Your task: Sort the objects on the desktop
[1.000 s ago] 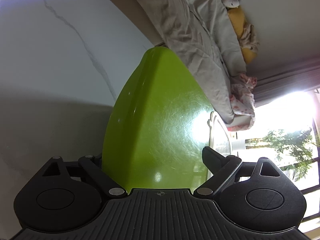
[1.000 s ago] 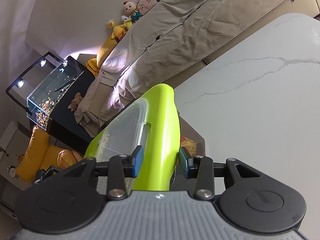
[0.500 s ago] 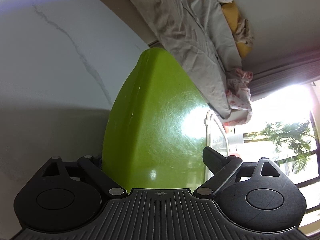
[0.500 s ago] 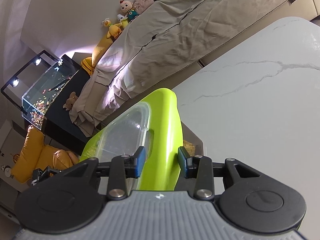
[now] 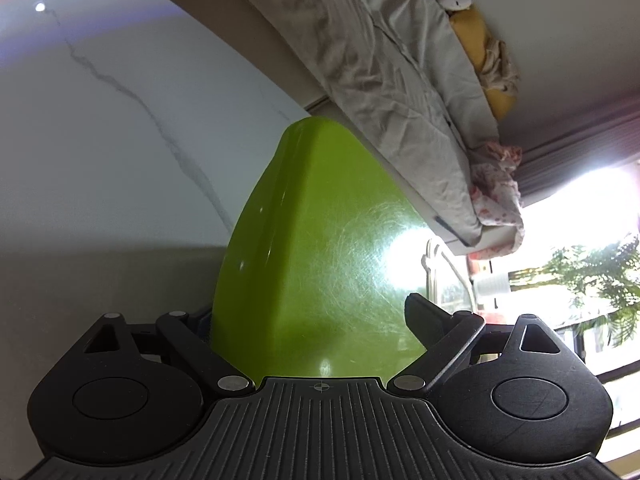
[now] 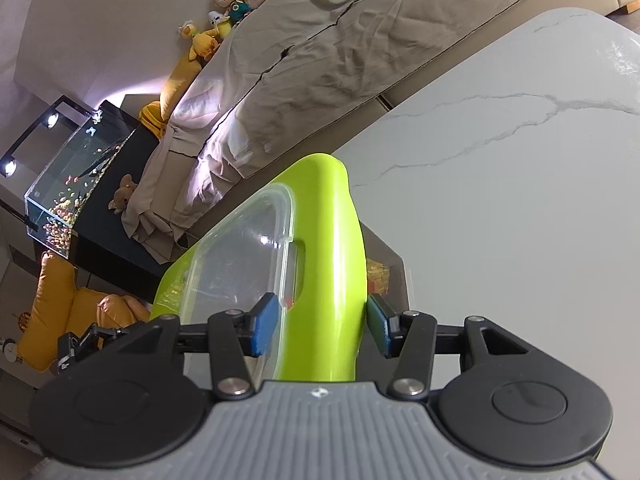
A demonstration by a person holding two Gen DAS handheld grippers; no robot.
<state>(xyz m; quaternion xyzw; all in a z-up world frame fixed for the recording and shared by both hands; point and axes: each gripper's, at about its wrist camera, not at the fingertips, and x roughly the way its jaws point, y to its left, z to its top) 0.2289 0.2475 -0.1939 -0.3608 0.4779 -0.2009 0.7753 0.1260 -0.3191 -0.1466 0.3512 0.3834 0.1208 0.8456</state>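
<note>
A lime-green plastic box [image 5: 320, 248] with a clear lid [image 6: 236, 264] is held tilted on its side over the white marble table [image 5: 100, 128]. My left gripper [image 5: 308, 320] is shut on one end of the box, whose green underside fills the left wrist view. My right gripper [image 6: 320, 326] is shut on the box's green side wall [image 6: 332, 264]; one blue pad [image 6: 262, 326] lies against the lid, the other on the outer wall. Small coloured items [image 6: 376, 276] show beside the box.
The marble table [image 6: 520, 220] stretches to the right in the right wrist view. Beyond its edge are a bed with a beige cover [image 6: 340, 52], stuffed toys [image 6: 224, 8], a fish tank [image 6: 76, 172], an orange seat [image 6: 60, 308] and a bright window [image 5: 580, 240].
Both grippers and the box have shifted a little relative to the room; the background slides slightly. The grips have not changed.
</note>
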